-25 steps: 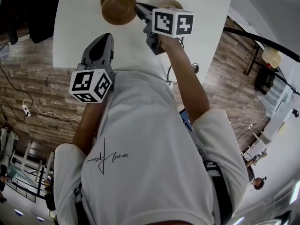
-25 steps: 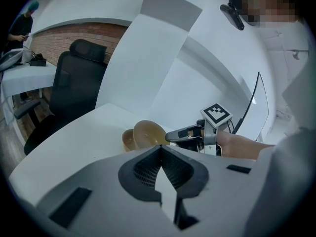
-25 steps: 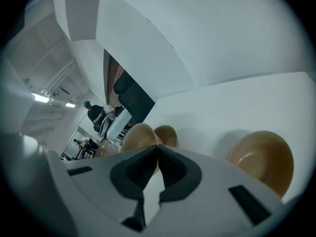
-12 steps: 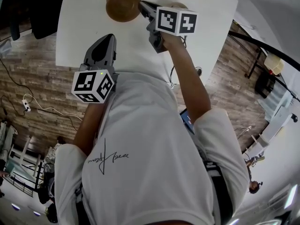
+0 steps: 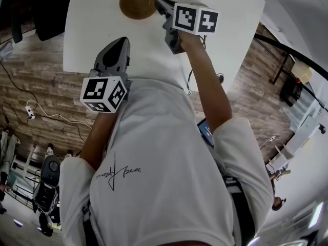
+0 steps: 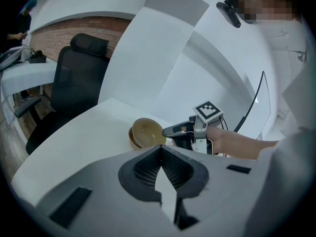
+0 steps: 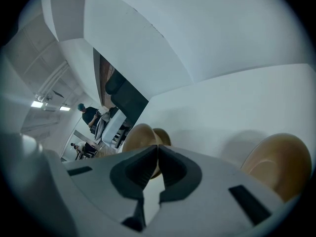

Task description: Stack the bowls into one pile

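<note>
The right gripper (image 5: 161, 3) pinched the rim of the top bowl (image 5: 137, 1), tilted at its fingertips against a second bowl (image 6: 132, 139) on the table (image 5: 97, 24). The left gripper (image 5: 119, 42) hung well back, fingers pressed together, empty. A third bowl (image 7: 279, 164) sat beside the right fingers.

This looks like an office: a black desk chair (image 6: 74, 83) stands far beyond the left claw (image 6: 160, 151), beside a white table (image 6: 89, 127).
</note>
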Demonstrator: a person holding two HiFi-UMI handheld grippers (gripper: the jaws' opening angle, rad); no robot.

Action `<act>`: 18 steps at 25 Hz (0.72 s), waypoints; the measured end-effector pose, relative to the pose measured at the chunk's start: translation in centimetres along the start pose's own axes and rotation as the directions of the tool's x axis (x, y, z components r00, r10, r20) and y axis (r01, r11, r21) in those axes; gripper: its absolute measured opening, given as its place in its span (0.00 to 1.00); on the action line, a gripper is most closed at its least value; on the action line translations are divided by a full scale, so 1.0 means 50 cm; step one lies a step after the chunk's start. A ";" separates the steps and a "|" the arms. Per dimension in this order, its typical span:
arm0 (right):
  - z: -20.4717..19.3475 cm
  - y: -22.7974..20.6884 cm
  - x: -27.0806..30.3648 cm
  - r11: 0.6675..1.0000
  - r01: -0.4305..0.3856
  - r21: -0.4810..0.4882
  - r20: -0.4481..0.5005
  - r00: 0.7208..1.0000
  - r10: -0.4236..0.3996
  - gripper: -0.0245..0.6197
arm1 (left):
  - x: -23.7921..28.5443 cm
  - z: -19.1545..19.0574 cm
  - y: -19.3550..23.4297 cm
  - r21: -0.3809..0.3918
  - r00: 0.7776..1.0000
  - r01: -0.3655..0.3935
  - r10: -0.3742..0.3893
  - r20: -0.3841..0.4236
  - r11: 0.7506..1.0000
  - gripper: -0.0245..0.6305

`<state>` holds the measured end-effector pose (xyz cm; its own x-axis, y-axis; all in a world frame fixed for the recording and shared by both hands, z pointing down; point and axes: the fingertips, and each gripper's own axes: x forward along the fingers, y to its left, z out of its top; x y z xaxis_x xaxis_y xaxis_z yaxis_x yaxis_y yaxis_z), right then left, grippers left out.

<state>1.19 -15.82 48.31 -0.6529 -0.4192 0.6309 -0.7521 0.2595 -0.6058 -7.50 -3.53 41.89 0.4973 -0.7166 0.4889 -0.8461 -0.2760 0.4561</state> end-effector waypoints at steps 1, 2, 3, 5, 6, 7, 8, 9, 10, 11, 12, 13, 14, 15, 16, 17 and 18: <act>-0.001 -0.002 0.002 1.000 0.001 0.003 -0.002 1.000 -0.001 0.06 | 0.001 -0.002 0.001 0.000 1.000 0.001 -0.001 -0.003 1.000 0.05; -0.002 -0.003 0.005 1.000 0.003 0.005 -0.004 1.000 -0.003 0.06 | 0.002 -0.004 0.001 0.000 1.000 0.003 -0.003 -0.007 1.000 0.05; -0.003 -0.004 0.007 1.000 0.004 0.007 -0.007 1.000 -0.004 0.06 | 0.003 -0.006 0.001 0.000 1.000 0.004 -0.004 -0.011 1.000 0.05; -0.005 -0.005 0.010 1.000 0.008 0.008 -0.012 1.000 -0.008 0.06 | 0.003 -0.007 0.000 0.000 1.000 0.005 -0.005 -0.017 1.000 0.05; -0.005 -0.007 0.012 1.000 0.011 0.009 -0.015 1.000 -0.011 0.06 | 0.003 -0.008 0.001 -0.001 1.000 0.005 -0.005 -0.018 1.000 0.05; -0.006 -0.008 0.013 1.000 0.015 0.010 -0.017 1.000 -0.015 0.06 | 0.003 -0.008 0.002 -0.002 1.000 0.005 -0.005 -0.020 1.000 0.05; -0.007 -0.010 0.015 1.000 0.018 0.013 -0.018 1.000 -0.018 0.06 | 0.003 -0.010 0.004 -0.004 1.000 0.003 -0.003 -0.023 1.000 0.05; -0.007 -0.012 0.017 1.000 0.021 0.016 -0.020 1.000 -0.020 0.06 | 0.002 -0.011 0.006 -0.005 1.000 0.001 -0.001 -0.025 1.000 0.05; -0.008 -0.014 0.018 1.000 0.022 0.019 -0.021 1.000 -0.021 0.06 | 0.002 -0.012 0.009 -0.007 1.000 -0.002 0.002 -0.027 1.000 0.05; -0.009 -0.015 0.019 1.000 0.023 0.021 -0.023 0.999 -0.022 0.06 | 0.002 -0.013 0.012 -0.009 1.000 -0.004 0.004 -0.029 1.000 0.05; -0.009 -0.017 0.020 0.999 0.024 0.022 -0.025 0.999 -0.023 0.06 | 0.002 -0.014 0.013 -0.012 1.000 -0.007 0.006 -0.031 1.000 0.05; -0.009 -0.018 0.020 0.999 0.026 0.020 -0.027 0.999 -0.025 0.06 | 0.002 -0.015 0.014 -0.015 0.999 -0.008 0.007 -0.032 1.000 0.05; -0.008 -0.019 0.020 0.999 0.028 0.016 -0.029 0.999 -0.028 0.06 | 0.003 -0.015 0.015 -0.018 0.999 -0.008 0.008 -0.034 1.000 0.05; -0.008 -0.019 0.021 1.000 0.030 0.008 -0.032 0.999 -0.030 0.06 | 0.003 -0.015 0.016 -0.021 0.999 -0.008 0.007 -0.036 1.000 0.05; -0.008 -0.019 0.022 1.000 0.030 -0.001 -0.036 0.999 -0.030 0.06 | 0.004 -0.015 0.017 -0.025 0.999 -0.006 0.005 -0.039 1.000 0.05; -0.008 -0.019 0.024 1.000 0.029 -0.008 -0.039 0.999 -0.029 0.06 | 0.006 -0.015 0.017 -0.031 0.999 -0.004 0.003 -0.041 1.000 0.05; -0.009 -0.020 0.025 1.000 0.026 -0.012 -0.042 0.999 -0.026 0.07 | 0.009 -0.015 0.017 -0.036 0.999 -0.003 0.001 -0.041 0.999 0.05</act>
<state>1.09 -16.23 49.92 -0.6360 -0.3890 0.6665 -0.7698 0.2593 -0.5832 -7.84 -3.59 43.05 0.5035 -0.6902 0.5197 -0.8402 -0.2510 0.4807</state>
